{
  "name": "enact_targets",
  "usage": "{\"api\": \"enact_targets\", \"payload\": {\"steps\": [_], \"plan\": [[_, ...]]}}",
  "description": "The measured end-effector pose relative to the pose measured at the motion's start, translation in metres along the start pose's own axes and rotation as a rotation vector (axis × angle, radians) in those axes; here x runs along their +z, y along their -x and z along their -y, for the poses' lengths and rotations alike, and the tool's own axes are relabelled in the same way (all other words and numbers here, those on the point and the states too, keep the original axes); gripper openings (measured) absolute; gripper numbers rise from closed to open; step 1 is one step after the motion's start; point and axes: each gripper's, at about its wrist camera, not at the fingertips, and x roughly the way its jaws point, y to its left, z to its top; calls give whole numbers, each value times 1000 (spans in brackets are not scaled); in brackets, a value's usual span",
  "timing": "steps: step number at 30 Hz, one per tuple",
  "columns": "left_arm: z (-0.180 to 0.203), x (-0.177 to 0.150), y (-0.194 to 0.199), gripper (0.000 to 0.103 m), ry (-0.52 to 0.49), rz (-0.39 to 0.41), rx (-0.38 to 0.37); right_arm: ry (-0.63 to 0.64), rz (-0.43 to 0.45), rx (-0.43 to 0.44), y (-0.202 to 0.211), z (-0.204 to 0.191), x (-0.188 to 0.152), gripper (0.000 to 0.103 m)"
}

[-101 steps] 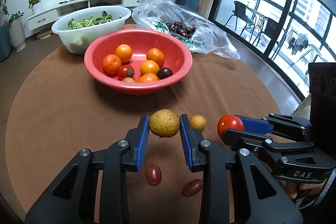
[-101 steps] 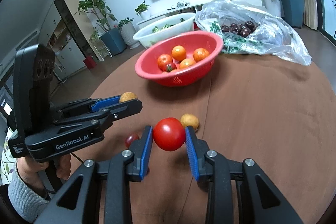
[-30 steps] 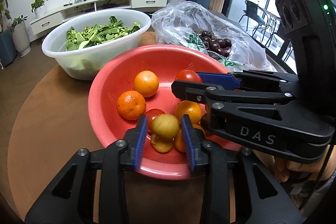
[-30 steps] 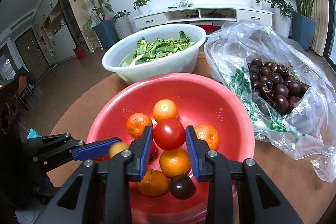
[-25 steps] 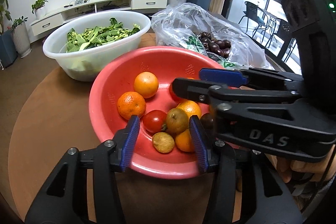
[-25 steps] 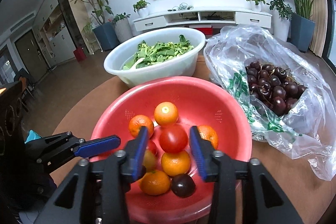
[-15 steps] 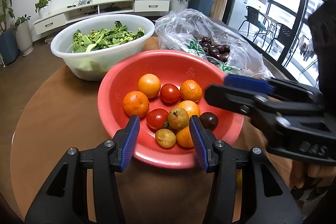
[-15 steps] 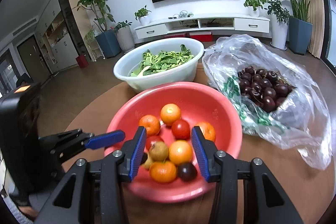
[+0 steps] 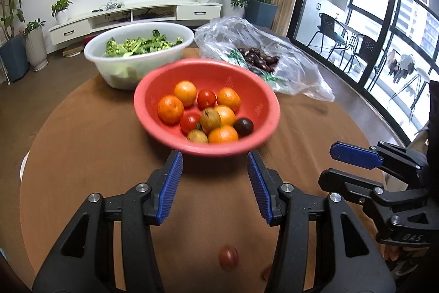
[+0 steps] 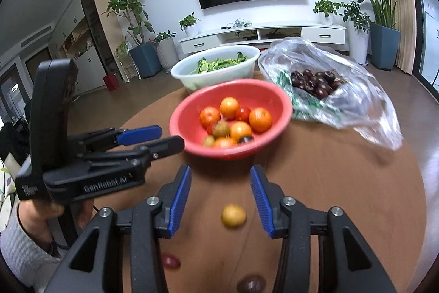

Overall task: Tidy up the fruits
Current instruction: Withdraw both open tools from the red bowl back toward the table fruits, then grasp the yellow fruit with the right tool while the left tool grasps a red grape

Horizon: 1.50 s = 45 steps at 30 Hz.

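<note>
A red bowl (image 9: 153, 89) (image 10: 186, 111) on the brown table holds several oranges, two red tomatoes, brownish round fruits and a dark plum. My left gripper (image 9: 214, 164) (image 10: 167, 136) hangs open and empty just short of the bowl's near rim. Beside it, my right gripper (image 10: 219, 177) (image 9: 337, 166) is also open with nothing in it. On the cloth lie a small yellow fruit (image 10: 233, 215), a red grape tomato (image 9: 228, 257) (image 10: 170, 261) and a dark red one (image 10: 251, 284), all near the grippers' bases.
A white bowl of green leaves (image 9: 109, 73) stands behind the red bowl. A clear plastic bag of dark cherries (image 9: 296, 78) lies at the back right. A hand in a grey sleeve (image 10: 27, 238) grips the left tool.
Both grippers opened over the red bowl, dropping the brownish fruit and the tomato in it. Both then drew back toward the table's near side.
</note>
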Motion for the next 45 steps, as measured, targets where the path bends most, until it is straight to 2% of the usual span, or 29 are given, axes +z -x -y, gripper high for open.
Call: {"api": "enact_targets", "payload": {"steps": [9, 18, 31, 45], "plan": [[29, -47, 27, 47, -35, -22, 0, -11, -28, -21, 10, 1, -38, 49], [51, -78, 40, 47, -80, -40, 7, 7, -22, -36, 15, -2, -47, 49], [50, -86, 34, 47, -88, -60, 3, 72, -65, -63, -6, -9, -47, 49], [30, -84, 25, 47, -23, -77, 3, 115, -120, -80, -38, -6, -44, 49]]}}
